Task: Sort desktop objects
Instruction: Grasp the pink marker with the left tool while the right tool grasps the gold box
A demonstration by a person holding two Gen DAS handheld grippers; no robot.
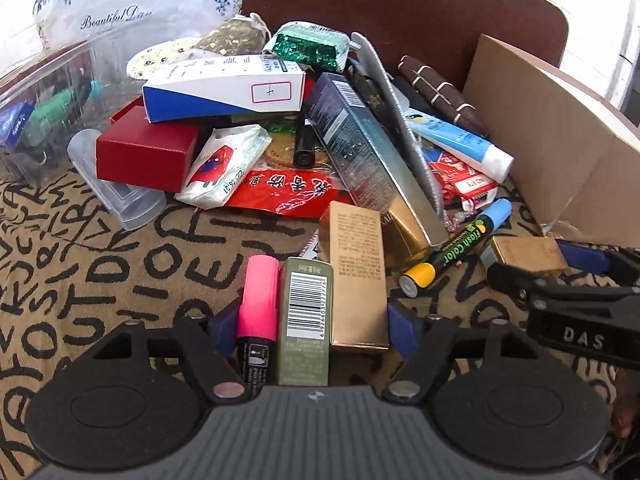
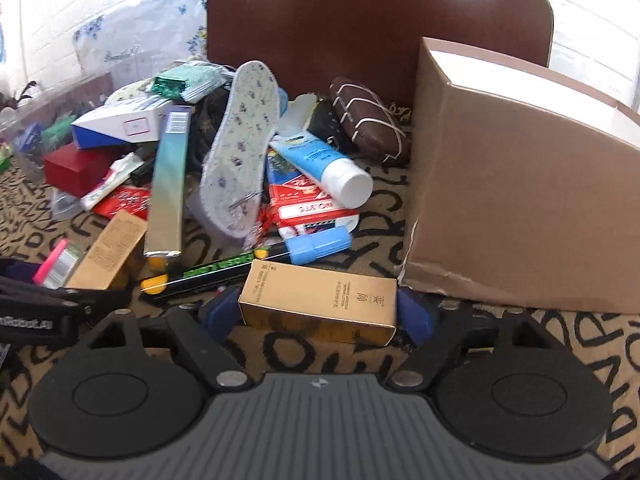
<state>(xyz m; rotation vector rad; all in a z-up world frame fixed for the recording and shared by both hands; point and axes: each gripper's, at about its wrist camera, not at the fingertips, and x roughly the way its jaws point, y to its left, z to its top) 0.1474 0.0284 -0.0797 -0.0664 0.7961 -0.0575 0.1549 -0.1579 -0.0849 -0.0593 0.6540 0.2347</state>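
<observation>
A pile of desktop objects lies on a letter-patterned cloth. My left gripper (image 1: 314,326) is open around a pink marker (image 1: 258,300), an olive barcode box (image 1: 306,320) and a tan box (image 1: 358,276), which lie side by side between its blue fingers. My right gripper (image 2: 318,312) has its blue fingers on both ends of a gold box (image 2: 320,306) lying crosswise on the cloth. The right gripper and gold box also show in the left wrist view (image 1: 524,254). A black Flash Color marker (image 1: 460,246) lies between the two grippers.
The pile holds a red box (image 1: 146,154), a blue-white carton (image 1: 224,90), a long metallic box (image 1: 368,152), a blue tube (image 2: 320,160) and an insole (image 2: 240,148). An open cardboard box (image 2: 516,184) stands right. A clear plastic bin (image 1: 44,108) stands left.
</observation>
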